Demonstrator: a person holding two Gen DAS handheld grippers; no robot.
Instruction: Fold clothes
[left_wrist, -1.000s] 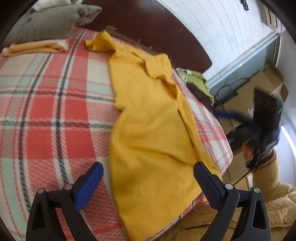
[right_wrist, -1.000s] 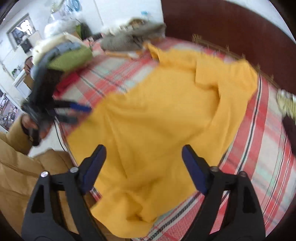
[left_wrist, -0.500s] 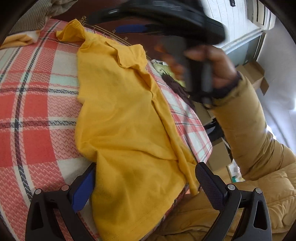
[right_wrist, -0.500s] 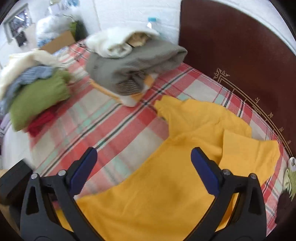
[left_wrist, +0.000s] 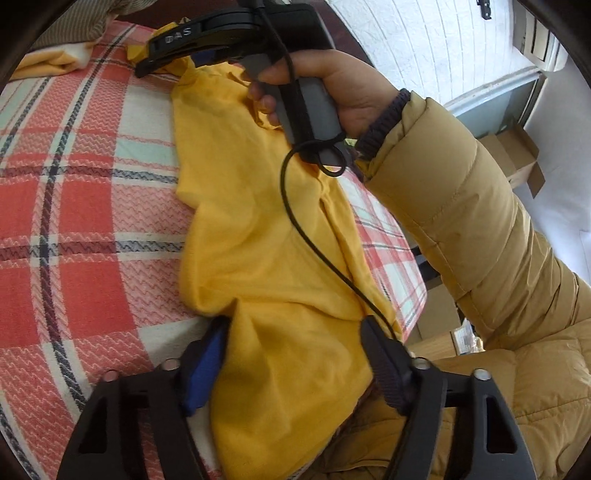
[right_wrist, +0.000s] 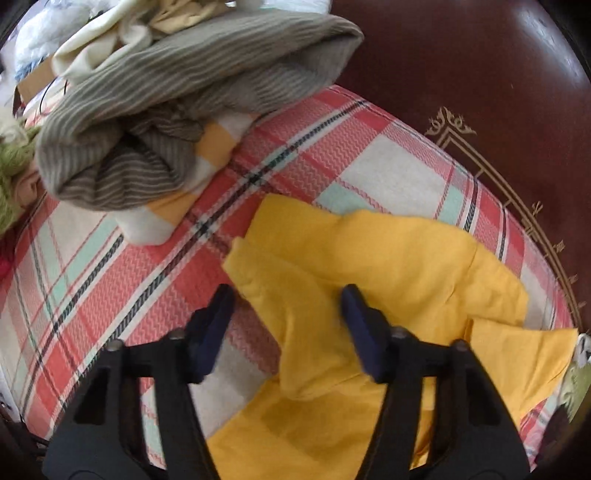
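A yellow shirt (left_wrist: 258, 251) lies lengthwise on the red plaid bedspread (left_wrist: 85, 206), with its lower end hanging over the bed's near edge. My left gripper (left_wrist: 295, 354) is down at that lower end, open, with bunched hem cloth between its blue-padded fingers (left_wrist: 203, 365). A hand (left_wrist: 332, 85) holds my right gripper (left_wrist: 166, 55) over the shirt's far end, near the headboard. In the right wrist view, the right gripper (right_wrist: 286, 314) stands open over a fold of the yellow shirt (right_wrist: 388, 266) at its sleeve and shoulder, with cloth between the fingers.
A pile of folded clothes topped by a grey striped sweater (right_wrist: 184, 92) sits beyond the shirt. The dark brown headboard (right_wrist: 480, 74) runs behind. A tan padded sleeve (left_wrist: 461, 206) and a black cable (left_wrist: 295, 206) cross over the shirt. Cardboard boxes (left_wrist: 517, 158) stand off the bed.
Both grippers have come down onto the shirt and their fingers have narrowed. The right one swung across to the far sleeve end; the left one moved in over the hem.
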